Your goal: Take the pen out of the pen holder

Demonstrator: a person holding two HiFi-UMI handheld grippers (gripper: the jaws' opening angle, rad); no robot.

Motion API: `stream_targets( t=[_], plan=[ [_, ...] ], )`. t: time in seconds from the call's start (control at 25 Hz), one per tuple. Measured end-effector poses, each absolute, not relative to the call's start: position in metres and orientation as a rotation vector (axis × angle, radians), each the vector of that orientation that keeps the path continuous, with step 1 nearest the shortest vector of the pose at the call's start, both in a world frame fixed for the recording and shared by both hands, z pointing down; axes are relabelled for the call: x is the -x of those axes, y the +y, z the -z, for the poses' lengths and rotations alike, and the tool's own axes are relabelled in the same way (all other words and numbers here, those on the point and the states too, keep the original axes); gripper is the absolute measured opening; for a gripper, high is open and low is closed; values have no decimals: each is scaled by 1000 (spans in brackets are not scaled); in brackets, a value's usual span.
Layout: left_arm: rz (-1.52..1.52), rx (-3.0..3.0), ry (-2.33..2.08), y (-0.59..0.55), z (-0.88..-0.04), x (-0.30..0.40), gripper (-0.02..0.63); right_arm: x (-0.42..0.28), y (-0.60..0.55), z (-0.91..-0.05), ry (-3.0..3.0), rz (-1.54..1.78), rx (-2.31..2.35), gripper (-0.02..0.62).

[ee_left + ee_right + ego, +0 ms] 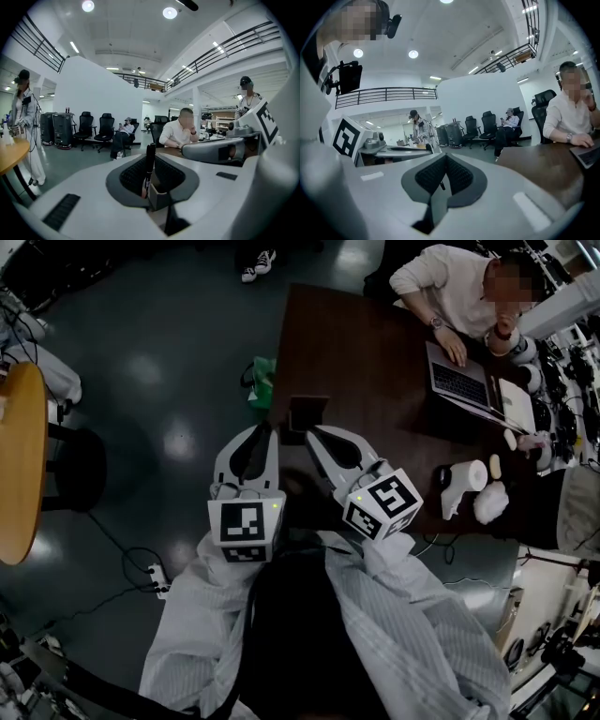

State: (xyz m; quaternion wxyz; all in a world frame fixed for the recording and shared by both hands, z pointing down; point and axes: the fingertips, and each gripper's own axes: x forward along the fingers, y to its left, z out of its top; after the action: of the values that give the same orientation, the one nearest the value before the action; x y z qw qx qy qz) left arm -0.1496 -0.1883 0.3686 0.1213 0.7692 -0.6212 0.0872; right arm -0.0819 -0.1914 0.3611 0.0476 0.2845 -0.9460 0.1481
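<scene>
I hold both grippers up side by side over the near end of a dark table. A small dark square pen holder hangs between their tips. In the left gripper view a black pen stands upright between the dark pads of my left gripper, which is shut on it. A grey corner of the holder shows just right of the pen. My right gripper is shut on a thin grey wall of the holder. The holder's inside is hidden.
A dark brown table lies ahead, with a person working at a laptop on its far side. White items sit at its right end. A green bag lies on the floor, and a round wooden table stands at the left.
</scene>
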Motion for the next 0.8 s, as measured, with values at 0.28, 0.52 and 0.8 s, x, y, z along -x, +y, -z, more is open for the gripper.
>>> stream_targets(
  t=[0.28, 0.52, 0.8],
  plan=[
    [-278, -2282, -1767, -182, -374, 147, 55, 82, -183, -358, -2887, -429, -945, 2],
    [-280, -2304, -1756, -175, -376, 151, 55, 84, -174, -362, -2885, -428, -976, 2],
    [-278, -2320, -1747, -174, -375, 155, 55, 89, -170, -361, -2886, -426, -996, 2]
  ],
)
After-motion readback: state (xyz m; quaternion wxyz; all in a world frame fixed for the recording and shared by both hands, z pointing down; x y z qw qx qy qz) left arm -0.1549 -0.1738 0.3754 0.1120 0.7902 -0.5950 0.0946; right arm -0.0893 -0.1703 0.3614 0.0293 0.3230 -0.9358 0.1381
